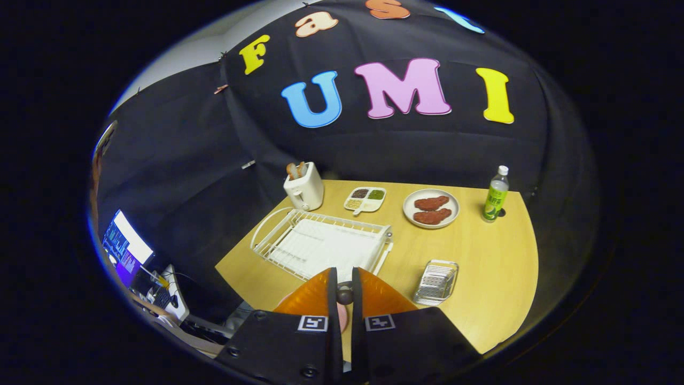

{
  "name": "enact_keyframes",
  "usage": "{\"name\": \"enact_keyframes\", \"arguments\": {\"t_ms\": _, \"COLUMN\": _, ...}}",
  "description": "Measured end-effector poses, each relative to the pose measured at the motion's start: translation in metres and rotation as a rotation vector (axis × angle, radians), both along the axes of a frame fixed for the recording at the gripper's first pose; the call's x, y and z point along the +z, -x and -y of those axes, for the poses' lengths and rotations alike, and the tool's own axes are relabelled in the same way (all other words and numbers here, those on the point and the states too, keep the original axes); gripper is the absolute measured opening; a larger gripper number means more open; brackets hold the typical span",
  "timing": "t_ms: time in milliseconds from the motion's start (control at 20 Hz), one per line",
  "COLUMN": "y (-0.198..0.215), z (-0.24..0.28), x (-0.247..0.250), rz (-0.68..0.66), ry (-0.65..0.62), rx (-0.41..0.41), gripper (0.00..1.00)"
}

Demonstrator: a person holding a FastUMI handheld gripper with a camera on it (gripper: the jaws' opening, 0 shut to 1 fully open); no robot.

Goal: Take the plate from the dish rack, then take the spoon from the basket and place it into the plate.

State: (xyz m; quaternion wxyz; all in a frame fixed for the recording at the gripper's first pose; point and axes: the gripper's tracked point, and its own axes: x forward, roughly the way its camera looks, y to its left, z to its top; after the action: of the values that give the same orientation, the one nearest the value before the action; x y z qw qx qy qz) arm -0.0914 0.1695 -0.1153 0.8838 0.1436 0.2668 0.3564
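My gripper [344, 274] hangs over the near side of the wooden table, its fingers drawn close together on a spoon [344, 295], whose dark rounded end and pinkish stem show in the narrow gap between them. Right under the fingers lies an orange plate [309, 298], spreading out on both sides of them. The white wire dish rack [320, 243] stands just beyond the fingertips with nothing in it. A small metal wire basket [436, 280] sits to the right of the fingers, also with nothing inside.
Beyond the rack stand a white toaster [303, 188] with bread in it, a divided condiment tray [365, 199], a white plate with two pieces of meat [430, 208] and a green bottle [496, 195]. A monitor and desk gear [128, 246] lie off the table's left side.
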Motion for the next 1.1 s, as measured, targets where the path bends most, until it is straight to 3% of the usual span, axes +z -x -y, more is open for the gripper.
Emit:
{"name": "enact_keyframes", "arguments": {"t_ms": 450, "y": 0.041, "z": -0.090, "x": -0.081, "rz": -0.032, "ry": 0.078, "rx": 0.189, "gripper": 0.11}}
{"name": "enact_keyframes", "arguments": {"t_ms": 800, "y": 0.047, "z": -0.144, "x": -0.110, "rz": 0.025, "ry": 0.100, "rx": 0.243, "gripper": 0.11}}
{"name": "enact_keyframes", "arguments": {"t_ms": 1100, "y": 0.056, "z": -0.160, "x": -0.117, "rz": 0.053, "ry": 0.125, "rx": 0.286, "gripper": 0.11}}
